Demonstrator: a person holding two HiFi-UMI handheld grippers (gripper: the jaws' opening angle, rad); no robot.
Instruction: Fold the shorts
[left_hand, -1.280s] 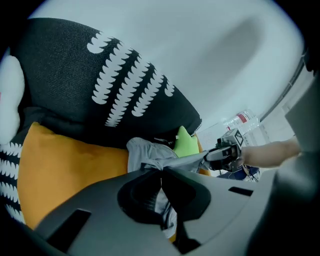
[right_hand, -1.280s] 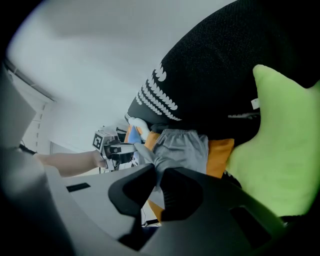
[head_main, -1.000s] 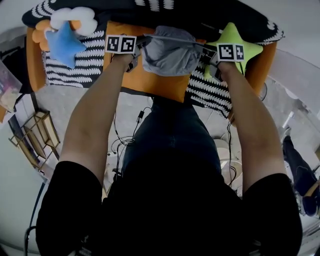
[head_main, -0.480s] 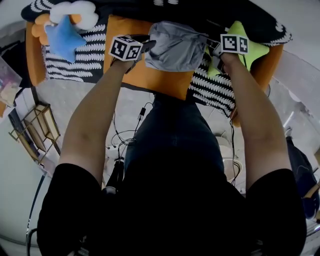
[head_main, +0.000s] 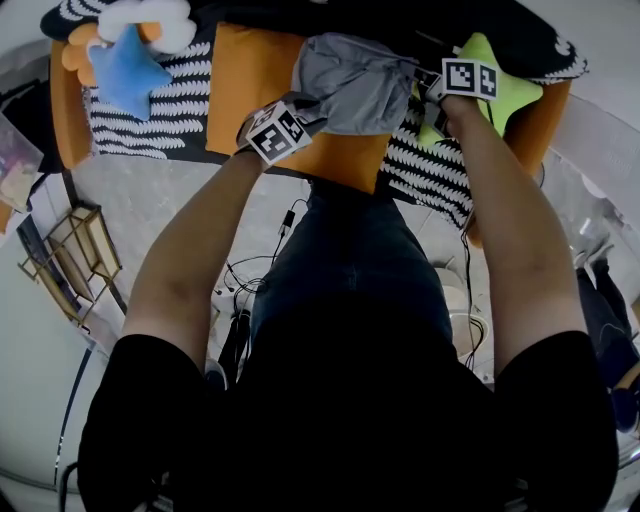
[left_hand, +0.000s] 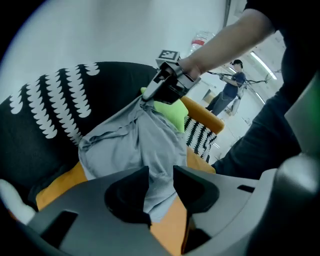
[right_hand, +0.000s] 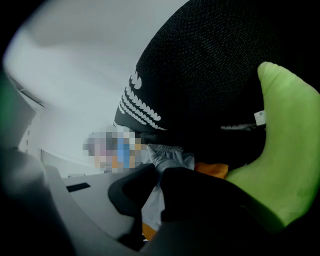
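The grey shorts (head_main: 352, 85) lie bunched on an orange cushion (head_main: 250, 80) of the sofa. My right gripper (head_main: 426, 88) is shut on their right corner, and in the right gripper view grey cloth (right_hand: 167, 155) is pinched in the closed right gripper (right_hand: 157, 175). My left gripper (head_main: 303, 108) sits at the shorts' near left edge, rolled over. Its jaws have just been opening and stand apart. In the left gripper view the shorts (left_hand: 135, 145) show beyond the left gripper (left_hand: 161, 182), with neither pad pressing on them. That view also catches the right gripper (left_hand: 145, 100) holding the cloth up.
A green star pillow (head_main: 505, 90) lies behind the right gripper. A blue star pillow (head_main: 125, 70) and a white cloud pillow (head_main: 150, 30) sit at the sofa's left. A black-and-white patterned throw (head_main: 160, 115) covers the seat. On the floor are cables (head_main: 250, 285) and a wooden rack (head_main: 70, 260).
The left gripper has let go of the shorts' left corner, rolled over and drawn back toward me. The shorts have sunk onto the cushion. The right gripper has kept its grip.
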